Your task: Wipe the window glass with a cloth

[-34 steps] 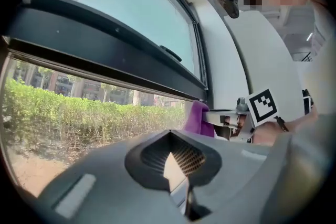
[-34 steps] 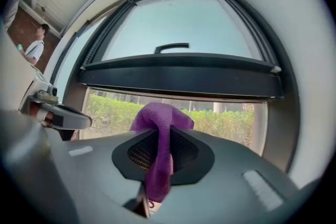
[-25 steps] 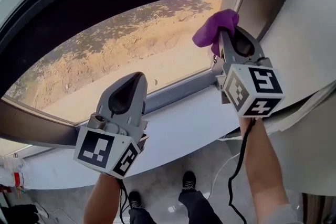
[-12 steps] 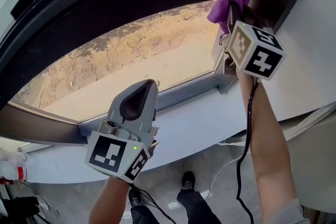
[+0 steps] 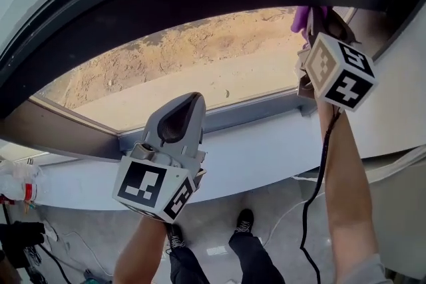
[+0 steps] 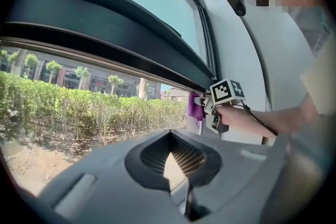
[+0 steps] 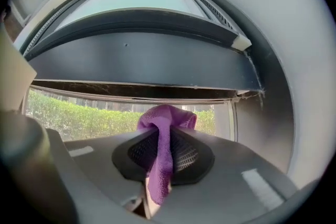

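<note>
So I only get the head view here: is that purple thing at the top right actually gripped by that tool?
Observer: Yes. The right gripper view shows the right gripper shut on the purple cloth, which bunches up above the jaws.
Operator: And the other tool?
Observer: The left gripper view shows the left gripper shut, with nothing between its jaws.
Operator: What's outside besides sand?
Observer: A green hedge, with buildings behind it.

No readable text, brand or number anywhere; only black-and-white square markers [image 5: 141,184] on left gripper [image 5: 190,98] and right gripper [image 5: 317,18].
</note>
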Motion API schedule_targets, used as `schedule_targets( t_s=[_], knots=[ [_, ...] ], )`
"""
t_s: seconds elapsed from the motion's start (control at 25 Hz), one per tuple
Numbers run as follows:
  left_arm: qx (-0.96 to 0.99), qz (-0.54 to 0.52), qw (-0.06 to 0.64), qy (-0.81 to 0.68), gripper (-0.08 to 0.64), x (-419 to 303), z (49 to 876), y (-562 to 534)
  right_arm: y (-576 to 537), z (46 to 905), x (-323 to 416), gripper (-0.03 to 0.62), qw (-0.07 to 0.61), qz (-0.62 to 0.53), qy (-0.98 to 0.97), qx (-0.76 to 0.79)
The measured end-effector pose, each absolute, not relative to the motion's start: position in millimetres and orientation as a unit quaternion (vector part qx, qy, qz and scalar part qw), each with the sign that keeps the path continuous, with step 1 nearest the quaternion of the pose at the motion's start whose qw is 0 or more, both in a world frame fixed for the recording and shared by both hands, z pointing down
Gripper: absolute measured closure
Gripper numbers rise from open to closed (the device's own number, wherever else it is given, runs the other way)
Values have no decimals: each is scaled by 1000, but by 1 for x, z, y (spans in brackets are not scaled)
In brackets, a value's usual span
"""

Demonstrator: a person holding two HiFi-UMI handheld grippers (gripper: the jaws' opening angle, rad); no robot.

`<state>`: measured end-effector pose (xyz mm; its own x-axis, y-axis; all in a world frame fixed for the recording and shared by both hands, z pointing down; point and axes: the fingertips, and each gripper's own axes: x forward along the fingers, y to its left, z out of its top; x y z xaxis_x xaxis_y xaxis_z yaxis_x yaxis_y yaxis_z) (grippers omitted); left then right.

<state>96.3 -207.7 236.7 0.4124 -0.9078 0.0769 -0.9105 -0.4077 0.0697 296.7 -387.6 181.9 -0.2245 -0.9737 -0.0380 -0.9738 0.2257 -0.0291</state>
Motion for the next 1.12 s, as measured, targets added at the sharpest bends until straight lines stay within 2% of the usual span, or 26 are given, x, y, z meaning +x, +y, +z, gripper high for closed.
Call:
schedule_targets(
  t_s=[1.12],
  knots=[
    [775,25,65,-628,560,-129,231,-107,-272,192,8,529,23,-21,869,-493]
  ],
)
